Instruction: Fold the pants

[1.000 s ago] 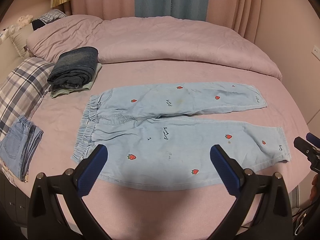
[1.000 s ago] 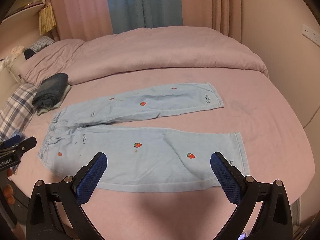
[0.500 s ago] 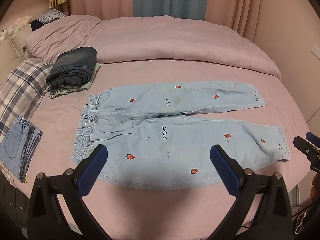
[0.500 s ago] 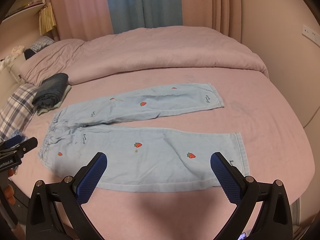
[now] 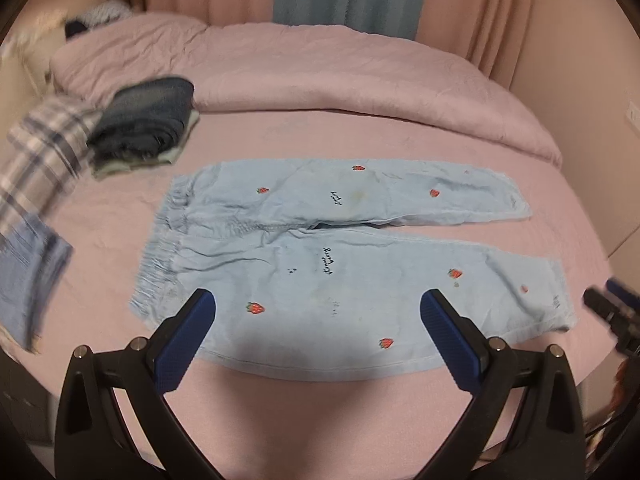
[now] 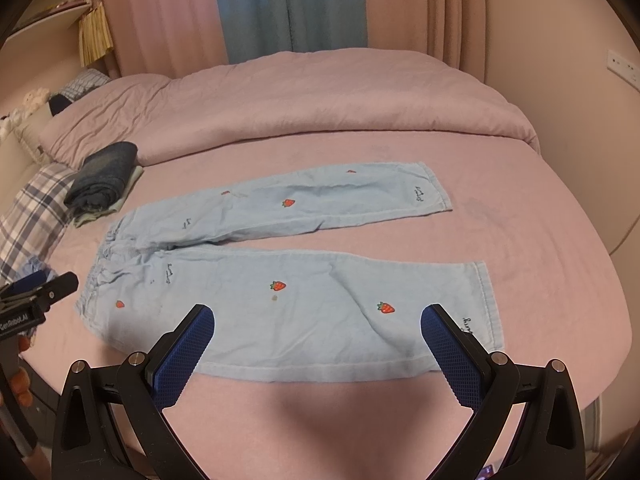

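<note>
Pants (image 5: 344, 264) lie flat, unfolded, on the bed (image 5: 320, 408); both grippers' fingers (image 5: 182, 340) (image 6: 452, 360) spread wide, holding nothing.

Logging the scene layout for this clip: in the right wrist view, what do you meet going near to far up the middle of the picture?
right gripper fingers → near leg of the light blue strawberry pants → far leg → bare pink sheet → bunched pink duvet → blue curtain.

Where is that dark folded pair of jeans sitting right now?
The dark folded jeans lie on the pink bed, left in both views, beyond the strawberry pants' waistband, beside the plaid pillow.
</note>
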`<action>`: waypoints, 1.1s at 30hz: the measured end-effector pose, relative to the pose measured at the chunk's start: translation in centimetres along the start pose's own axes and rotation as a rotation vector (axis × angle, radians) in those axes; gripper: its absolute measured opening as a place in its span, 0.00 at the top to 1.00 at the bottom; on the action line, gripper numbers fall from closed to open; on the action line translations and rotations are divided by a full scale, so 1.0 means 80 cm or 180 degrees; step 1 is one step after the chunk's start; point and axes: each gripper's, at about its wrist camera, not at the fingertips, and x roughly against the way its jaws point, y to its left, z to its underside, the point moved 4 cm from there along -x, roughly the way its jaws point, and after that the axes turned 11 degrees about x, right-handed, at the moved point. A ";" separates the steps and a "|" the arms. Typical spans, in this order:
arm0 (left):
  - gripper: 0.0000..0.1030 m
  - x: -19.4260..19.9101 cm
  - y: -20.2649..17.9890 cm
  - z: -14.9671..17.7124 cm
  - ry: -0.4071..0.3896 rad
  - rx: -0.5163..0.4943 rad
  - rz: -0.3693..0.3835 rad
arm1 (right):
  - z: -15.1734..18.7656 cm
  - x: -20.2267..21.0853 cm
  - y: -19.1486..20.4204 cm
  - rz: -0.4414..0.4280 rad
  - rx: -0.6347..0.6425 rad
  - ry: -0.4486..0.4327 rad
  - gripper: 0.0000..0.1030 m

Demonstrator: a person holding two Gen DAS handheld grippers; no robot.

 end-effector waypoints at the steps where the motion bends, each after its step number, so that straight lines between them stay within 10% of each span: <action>1: 0.01 -0.009 0.012 -0.001 0.0070 0.0178 0.0114 | 0.001 -0.003 0.002 -0.0028 0.0010 0.0001 0.00; 9: 0.01 -0.068 0.120 0.040 0.0902 0.1502 0.0312 | 0.032 -0.067 0.061 -0.0333 0.0566 0.0124 0.00; 18: 0.01 -0.094 0.180 0.077 0.0874 0.2123 0.0719 | 0.079 -0.111 0.209 -0.0828 0.2040 -0.0078 0.04; 23: 0.05 -0.115 0.192 0.068 0.0596 0.2348 0.0777 | 0.110 -0.137 0.270 -0.0908 0.2804 -0.0019 0.34; 26: 0.32 -0.125 0.198 0.054 0.0506 0.2280 0.0567 | 0.109 -0.146 0.281 -0.0831 0.2902 -0.0164 0.37; 28: 0.72 -0.132 0.204 0.049 0.0514 0.2260 0.0397 | 0.106 -0.146 0.281 -0.0727 0.2907 -0.0230 0.57; 33: 0.82 -0.123 0.221 0.054 0.0506 0.2193 0.0387 | 0.097 -0.144 0.288 -0.0672 0.2820 -0.0154 0.86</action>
